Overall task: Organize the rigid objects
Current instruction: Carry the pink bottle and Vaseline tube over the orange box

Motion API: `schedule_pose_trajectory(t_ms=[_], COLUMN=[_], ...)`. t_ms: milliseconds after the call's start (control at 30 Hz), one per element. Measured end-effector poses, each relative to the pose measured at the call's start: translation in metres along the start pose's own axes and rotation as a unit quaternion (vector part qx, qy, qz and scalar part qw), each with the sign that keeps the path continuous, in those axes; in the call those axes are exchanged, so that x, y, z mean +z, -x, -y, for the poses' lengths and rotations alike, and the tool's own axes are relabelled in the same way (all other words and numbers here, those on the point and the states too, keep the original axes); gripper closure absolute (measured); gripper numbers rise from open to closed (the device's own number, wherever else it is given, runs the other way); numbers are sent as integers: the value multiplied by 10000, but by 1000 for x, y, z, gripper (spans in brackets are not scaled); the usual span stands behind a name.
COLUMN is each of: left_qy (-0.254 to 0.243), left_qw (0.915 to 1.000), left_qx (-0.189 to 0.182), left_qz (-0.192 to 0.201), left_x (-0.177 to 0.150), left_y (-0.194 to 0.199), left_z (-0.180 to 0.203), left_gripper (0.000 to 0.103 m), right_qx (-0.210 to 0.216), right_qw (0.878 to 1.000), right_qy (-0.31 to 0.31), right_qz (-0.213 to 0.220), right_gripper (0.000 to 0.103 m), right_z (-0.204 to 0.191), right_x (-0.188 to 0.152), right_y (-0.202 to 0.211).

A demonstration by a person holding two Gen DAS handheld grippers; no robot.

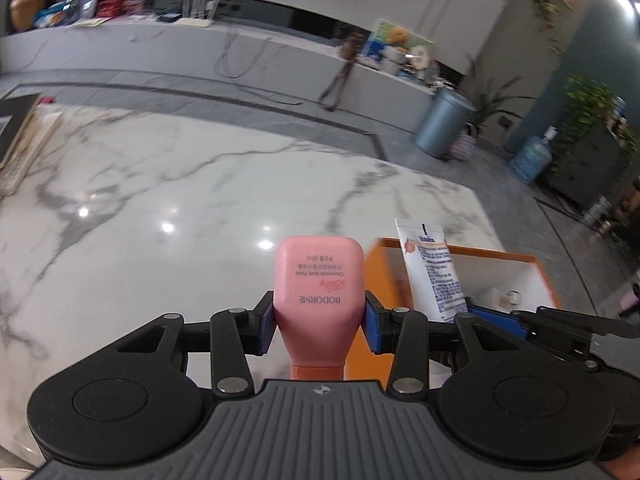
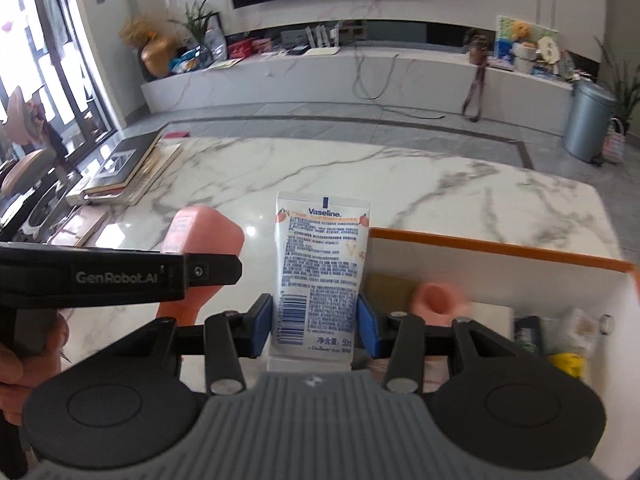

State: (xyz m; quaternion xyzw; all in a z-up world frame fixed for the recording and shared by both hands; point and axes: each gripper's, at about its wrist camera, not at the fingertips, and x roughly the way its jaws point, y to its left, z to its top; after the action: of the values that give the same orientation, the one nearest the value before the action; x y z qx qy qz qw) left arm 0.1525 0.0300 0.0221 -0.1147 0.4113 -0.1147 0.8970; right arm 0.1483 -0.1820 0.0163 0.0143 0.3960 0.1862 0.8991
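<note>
My left gripper is shut on a pink BODORME bottle, held cap-down above the marble table. My right gripper is shut on a white Vaseline tube, held upright at the left edge of an orange-rimmed white box. The tube and the box also show in the left wrist view, to the right of the bottle. The pink bottle and the left gripper's body show at the left of the right wrist view.
The box holds several small items, among them a pink cup-like piece and a yellow item. A stack of books lies at the table's far left. A grey bin stands on the floor beyond.
</note>
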Motion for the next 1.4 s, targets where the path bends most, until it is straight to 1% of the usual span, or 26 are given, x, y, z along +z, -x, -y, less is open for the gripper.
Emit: schedule_pose_trajectory(t_ms=[200,367,533,667,933,1067,1167,1200,1267,1400], left_qy=[-167,-366,-497,-597,-755,-795,-815,-814,-809,-809], left_qw=[9993,9975,9953,9929,9888,9870,9860,9858,9856,9857], left_qx=[-324,-579,-723,-805,-759,-783,-779,-773,-758,-743], left_qz=[-49,-169,-415,-649,-1037,-1153,-1230,-1250,-1280,-1280], left_x=[-5,-9,-16,-23,-36,-40,-43,-44,-46,-47], left_y=[-8,-21,-47,-67,-96,-104,-108,-108,-107,-103], left_z=[45,79,107,123,136,139,140,140,140,140], left_gripper=[54,54,54,54,54,54,54,54,54,54], right_qx=[-235,-507,-841,-1026,-1205,-1373,-1531,-1551,-1665,-1668], right_qw=[9991,9977,9948,9920,9855,9814,9780,9772,9746,9744], right_qy=[-317,-432,-548,-551,-333,-177,94,168,290,280], right_qz=[138,108,-141,-483,-1145,-1332,-1415,-1439,-1473,-1479], right_gripper=[58,58,58,58,57,57,57,58,68,68], right_z=[43,82,123,148,172,177,173,172,171,172], right_x=[-13,-25,-41,-54,-78,-84,-86,-86,-86,-85], right_y=[33,54,59,50,25,18,15,14,13,14])
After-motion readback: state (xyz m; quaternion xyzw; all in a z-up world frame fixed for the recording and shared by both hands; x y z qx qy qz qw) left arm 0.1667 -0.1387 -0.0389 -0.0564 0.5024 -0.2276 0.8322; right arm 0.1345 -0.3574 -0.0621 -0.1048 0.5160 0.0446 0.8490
